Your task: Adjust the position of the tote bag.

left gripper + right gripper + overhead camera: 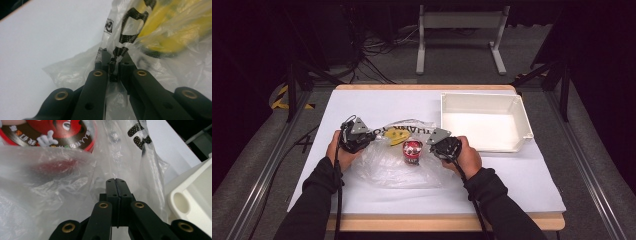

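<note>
Recording lab or test studio, black curtains all round, loose cables [377, 50] on grey carpet beyond the worktop [362, 102], metal frame stand [460, 35], hazard tape [282, 102] by the rails

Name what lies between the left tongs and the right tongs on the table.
In the high view, the clear plastic bag spans from the left tongs to the right tongs, each shut on its film. Inside it sit a red tub and a yellow item.
</note>
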{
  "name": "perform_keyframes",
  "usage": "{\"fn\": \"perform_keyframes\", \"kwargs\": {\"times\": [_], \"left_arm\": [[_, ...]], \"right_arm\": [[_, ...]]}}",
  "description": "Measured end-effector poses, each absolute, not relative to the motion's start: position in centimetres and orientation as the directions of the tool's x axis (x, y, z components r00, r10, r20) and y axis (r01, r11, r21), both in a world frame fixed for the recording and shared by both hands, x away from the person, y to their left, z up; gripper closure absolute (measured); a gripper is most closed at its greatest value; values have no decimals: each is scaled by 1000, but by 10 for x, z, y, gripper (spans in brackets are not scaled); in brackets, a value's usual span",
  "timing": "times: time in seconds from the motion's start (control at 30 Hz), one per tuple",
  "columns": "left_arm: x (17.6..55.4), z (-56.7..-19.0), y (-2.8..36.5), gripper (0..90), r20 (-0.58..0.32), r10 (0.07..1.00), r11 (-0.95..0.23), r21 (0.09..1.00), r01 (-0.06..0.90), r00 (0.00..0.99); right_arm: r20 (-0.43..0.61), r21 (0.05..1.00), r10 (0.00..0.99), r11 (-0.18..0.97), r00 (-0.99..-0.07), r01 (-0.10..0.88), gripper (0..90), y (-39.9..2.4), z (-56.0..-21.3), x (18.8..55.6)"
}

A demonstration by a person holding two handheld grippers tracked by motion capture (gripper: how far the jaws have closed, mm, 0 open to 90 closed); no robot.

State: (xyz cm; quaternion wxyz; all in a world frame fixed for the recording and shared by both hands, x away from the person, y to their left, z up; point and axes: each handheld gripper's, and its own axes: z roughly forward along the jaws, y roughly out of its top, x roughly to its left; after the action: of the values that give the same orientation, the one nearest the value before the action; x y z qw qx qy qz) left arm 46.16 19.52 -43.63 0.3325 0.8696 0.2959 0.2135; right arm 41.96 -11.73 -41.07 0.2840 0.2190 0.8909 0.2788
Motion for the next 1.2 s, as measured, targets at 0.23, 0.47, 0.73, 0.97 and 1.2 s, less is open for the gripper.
{"fn": "perform_keyframes", "kwargs": {"times": [0.23, 0.47, 0.73, 0.97, 1.2], "left_arm": [[462, -447, 195, 861, 176, 656, -626, 670, 399, 734], [459, -447, 208, 774, 123, 671, -581, 699, 416, 731], [445, -405, 231, 430, 90, 746, -421, 832, 362, 660], [407, -350, 237, 291, 133, 690, -390, 896, 211, 711], [374, -326, 225, 233, 200, 646, -425, 896, 129, 737]], "right_arm": [[-365, 592, 536, 765, -761, 254, 900, -118, -421, 420], [-341, 594, 538, 759, -771, 267, 900, -123, -423, 420], [-331, 634, 556, 730, -762, 257, 900, -128, -417, 419], [-316, 673, 580, 695, -751, 254, 896, -130, -407, 418], [-314, 701, 597, 670, -738, 244, 850, -132, -398, 415]]}}
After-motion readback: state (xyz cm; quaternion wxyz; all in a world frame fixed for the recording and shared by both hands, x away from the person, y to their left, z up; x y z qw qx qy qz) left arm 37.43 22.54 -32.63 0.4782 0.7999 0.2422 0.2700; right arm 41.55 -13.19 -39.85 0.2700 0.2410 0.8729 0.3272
